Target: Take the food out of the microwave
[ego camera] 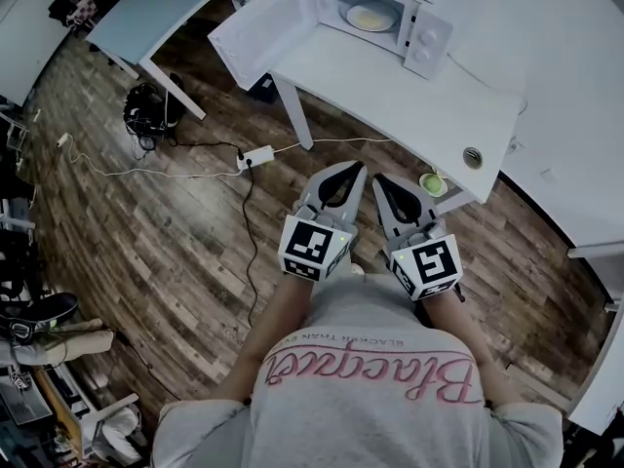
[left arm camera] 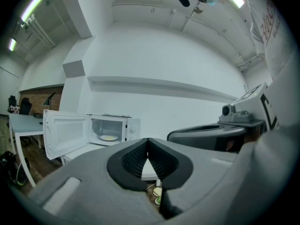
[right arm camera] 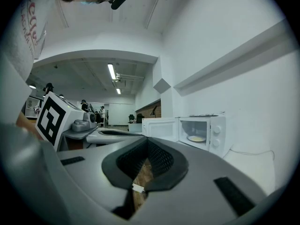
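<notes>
While the left gripper (ego camera: 349, 170) and right gripper (ego camera: 381, 179) hover side by side, jaws closed on nothing, the food (ego camera: 370, 16) lies straight ahead, well apart, inside the open microwave (ego camera: 427, 41).

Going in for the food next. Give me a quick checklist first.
1. Microwave door open: ok.
2. Plate of food on view inside: ok.
3. Left gripper and right gripper empty: ok.
4. Jaws open for a grasp: not ok, both pairs shut.
5. Grippers at the microwave: not ok, both short of the table.
6. Plate's rim free to grip: cannot tell.
</notes>
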A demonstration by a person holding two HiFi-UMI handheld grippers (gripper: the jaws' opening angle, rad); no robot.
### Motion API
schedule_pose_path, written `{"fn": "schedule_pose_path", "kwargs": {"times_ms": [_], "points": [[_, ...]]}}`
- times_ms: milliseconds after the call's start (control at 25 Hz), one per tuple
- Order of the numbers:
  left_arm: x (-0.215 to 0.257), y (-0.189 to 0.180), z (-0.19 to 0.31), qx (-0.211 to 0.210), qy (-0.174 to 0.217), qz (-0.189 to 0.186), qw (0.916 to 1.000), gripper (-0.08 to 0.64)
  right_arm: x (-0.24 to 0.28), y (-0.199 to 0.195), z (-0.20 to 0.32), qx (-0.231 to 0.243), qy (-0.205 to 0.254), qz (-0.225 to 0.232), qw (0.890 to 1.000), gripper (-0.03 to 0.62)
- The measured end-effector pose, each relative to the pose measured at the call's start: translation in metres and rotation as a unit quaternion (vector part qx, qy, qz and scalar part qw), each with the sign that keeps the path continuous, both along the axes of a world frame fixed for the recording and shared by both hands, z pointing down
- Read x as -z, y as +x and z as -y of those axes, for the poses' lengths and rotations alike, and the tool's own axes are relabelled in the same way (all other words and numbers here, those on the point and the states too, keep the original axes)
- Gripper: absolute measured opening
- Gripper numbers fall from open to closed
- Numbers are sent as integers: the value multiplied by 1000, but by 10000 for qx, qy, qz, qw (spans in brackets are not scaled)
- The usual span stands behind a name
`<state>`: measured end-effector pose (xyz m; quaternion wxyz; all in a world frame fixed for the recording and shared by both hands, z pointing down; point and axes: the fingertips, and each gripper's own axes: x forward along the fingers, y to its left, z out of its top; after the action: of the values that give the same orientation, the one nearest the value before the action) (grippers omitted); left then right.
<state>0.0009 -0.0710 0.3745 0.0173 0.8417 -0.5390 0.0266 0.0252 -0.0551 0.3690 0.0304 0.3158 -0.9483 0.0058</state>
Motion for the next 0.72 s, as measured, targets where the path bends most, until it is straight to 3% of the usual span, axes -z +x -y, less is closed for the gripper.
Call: {"fn": "schedule_pose_path", "kwargs": {"times_ms": [720], "points": [[13,-31,130,-284,158,-33,9995,6,5,-26,131,-413,23,107,9991,9]]}}
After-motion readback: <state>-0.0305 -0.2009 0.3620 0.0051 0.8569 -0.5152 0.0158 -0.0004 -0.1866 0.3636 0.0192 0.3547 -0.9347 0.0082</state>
